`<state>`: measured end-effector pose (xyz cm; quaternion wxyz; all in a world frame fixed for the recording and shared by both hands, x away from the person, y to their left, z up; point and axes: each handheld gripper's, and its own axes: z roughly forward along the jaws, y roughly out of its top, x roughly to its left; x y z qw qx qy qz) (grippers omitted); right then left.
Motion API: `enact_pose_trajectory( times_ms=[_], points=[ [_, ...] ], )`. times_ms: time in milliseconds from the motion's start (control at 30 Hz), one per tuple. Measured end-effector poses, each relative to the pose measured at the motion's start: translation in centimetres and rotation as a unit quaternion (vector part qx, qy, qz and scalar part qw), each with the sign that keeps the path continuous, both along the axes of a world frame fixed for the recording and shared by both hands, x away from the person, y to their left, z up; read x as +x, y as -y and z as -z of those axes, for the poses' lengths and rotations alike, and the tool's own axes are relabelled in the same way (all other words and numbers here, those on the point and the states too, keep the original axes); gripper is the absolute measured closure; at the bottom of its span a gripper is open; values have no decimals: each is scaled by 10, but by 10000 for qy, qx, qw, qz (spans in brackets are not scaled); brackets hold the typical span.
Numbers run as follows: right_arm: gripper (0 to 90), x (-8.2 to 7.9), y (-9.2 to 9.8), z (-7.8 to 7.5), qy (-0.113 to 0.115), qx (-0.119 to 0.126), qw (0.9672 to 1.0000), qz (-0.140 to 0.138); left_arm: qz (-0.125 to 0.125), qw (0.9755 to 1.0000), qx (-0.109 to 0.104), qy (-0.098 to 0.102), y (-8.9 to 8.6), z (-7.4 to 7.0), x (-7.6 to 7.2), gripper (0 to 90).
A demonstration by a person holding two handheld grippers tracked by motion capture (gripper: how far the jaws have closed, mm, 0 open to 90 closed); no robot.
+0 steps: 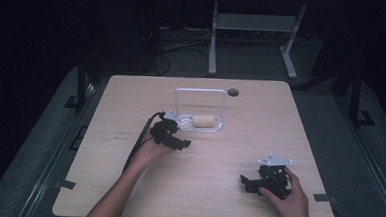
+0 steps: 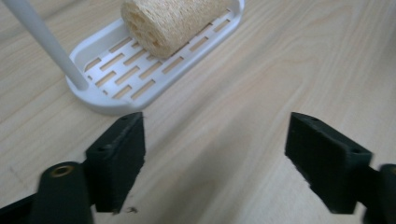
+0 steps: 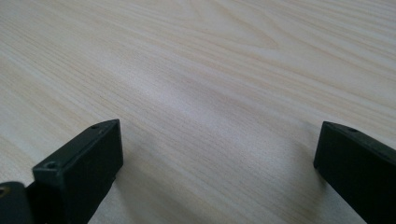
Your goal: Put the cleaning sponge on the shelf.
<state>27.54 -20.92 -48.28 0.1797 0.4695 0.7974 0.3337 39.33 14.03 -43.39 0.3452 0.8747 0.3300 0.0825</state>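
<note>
Loofah (image 2: 173,21) in white tray (image 2: 112,100), left gripper (image 2: 215,161) wide, empty, near

place: lab or test room | floor: grey carpet, dark unlit surroundings | work surface: pale wood-grain rectangular table (image 1: 217,190) with round cable hole (image 1: 233,92) | behind it: white metal desk frame (image 1: 255,36), loose black cables (image 1: 176,47) on floor | sides: black metal stands (image 1: 80,85) flanking the table

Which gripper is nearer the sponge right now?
Left. The left gripper sits just in front of the tray holding the sponge; the right gripper rests far off near the table's front right.
</note>
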Motion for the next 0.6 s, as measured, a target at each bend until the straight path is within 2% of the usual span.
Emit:
enact_pose_trajectory(
  times_ms=[133, 167, 300, 367, 433, 600],
  points=[
    [9, 0, 0, 0, 1, 0, 10000, -1, -62, 9999, 42, 91, -6, -2, -11, 132],
    [9, 0, 0, 0, -1, -1, 10000, 1, -52, 9998, 63, 161, -9, -2, -15, 131],
    [9, 0, 0, 0, -2, 0, 10000, 1, -9, 9997, 64, 215, -18, -3, -28, 130],
    [9, 0, 0, 0, -2, 1, 10000, 2, -53, 9997, 58, 247, -27, -4, -38, 131],
    [9, 0, 0, 0, -1, 1, 10000, 1, -71, 9996, 47, 275, -29, -4, -40, 131],
    [9, 0, 0, 0, 2, 0, 10000, 2, -142, 9993, -12, 332, -43, -2, -58, 132]
  ],
)
